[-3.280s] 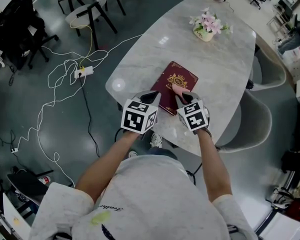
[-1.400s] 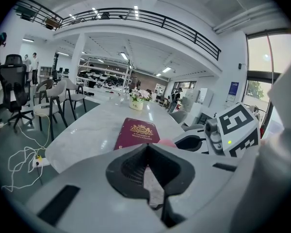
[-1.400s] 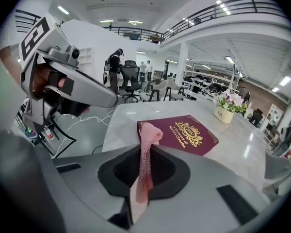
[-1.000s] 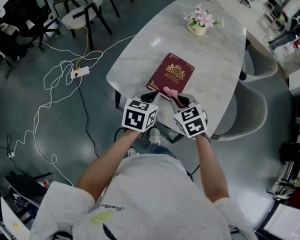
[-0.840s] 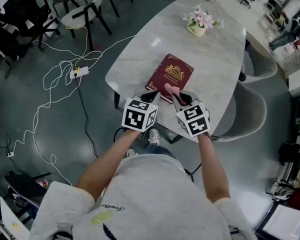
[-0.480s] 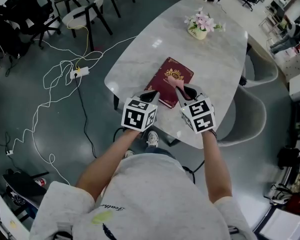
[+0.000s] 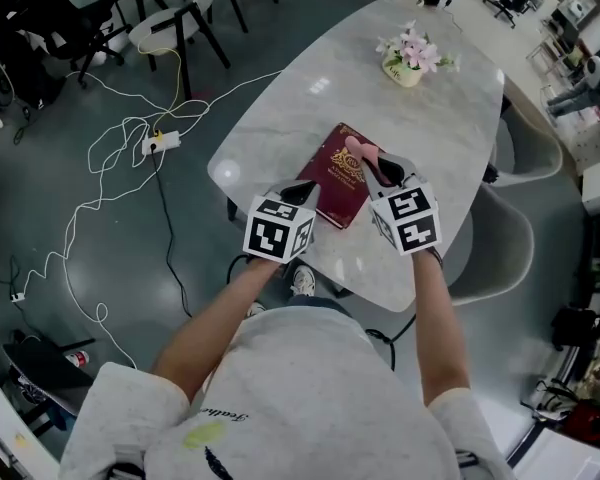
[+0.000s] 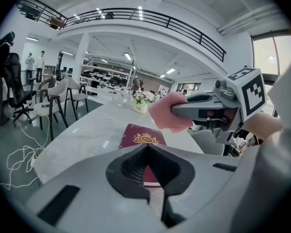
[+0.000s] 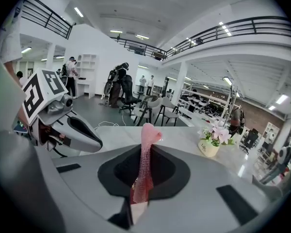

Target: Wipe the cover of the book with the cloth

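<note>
Head view: the right gripper point(image 7: 372, 163) is clenched on the pink cloth point(image 7: 356, 149) over the red book point(image 7: 332, 178), hiding part of its cover. The book lies near the table's point(image 7: 435, 118) edge. The left gripper point(image 7: 302, 191), jaws together and empty, covers the book's near corner.

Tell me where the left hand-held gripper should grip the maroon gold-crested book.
Probably its near short edge, approached low from the person's side: the maroon gold-crested book lies flat, that edge faces the left hand-held gripper, and the pink cloth is over its far end.
</note>
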A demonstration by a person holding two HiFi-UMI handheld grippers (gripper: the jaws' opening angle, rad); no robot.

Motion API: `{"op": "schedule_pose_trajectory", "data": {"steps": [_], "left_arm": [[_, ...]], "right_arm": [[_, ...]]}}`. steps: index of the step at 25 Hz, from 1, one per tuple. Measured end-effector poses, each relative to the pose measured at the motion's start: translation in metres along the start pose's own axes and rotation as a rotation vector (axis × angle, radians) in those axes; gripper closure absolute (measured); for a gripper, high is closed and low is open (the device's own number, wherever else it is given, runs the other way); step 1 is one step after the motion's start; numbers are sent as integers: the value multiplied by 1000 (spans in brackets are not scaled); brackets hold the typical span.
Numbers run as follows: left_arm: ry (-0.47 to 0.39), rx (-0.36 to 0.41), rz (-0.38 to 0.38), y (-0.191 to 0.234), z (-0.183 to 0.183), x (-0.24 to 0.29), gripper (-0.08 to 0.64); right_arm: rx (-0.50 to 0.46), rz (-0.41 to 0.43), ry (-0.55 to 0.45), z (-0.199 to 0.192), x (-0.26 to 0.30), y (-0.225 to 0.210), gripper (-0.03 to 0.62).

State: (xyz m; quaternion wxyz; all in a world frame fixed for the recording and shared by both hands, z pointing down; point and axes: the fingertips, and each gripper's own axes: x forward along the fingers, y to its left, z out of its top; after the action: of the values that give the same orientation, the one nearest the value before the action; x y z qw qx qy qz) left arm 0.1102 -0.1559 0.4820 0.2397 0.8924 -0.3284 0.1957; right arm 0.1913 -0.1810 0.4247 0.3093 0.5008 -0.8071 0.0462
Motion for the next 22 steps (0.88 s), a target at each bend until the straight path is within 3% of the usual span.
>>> {"op": "schedule_pose_trajectory", "data": {"steps": [22], "left_arm": [[38,-30,71,39,18,38,554]], "right_arm": [[-2,-14,95,-36,95,-69,572]]}}
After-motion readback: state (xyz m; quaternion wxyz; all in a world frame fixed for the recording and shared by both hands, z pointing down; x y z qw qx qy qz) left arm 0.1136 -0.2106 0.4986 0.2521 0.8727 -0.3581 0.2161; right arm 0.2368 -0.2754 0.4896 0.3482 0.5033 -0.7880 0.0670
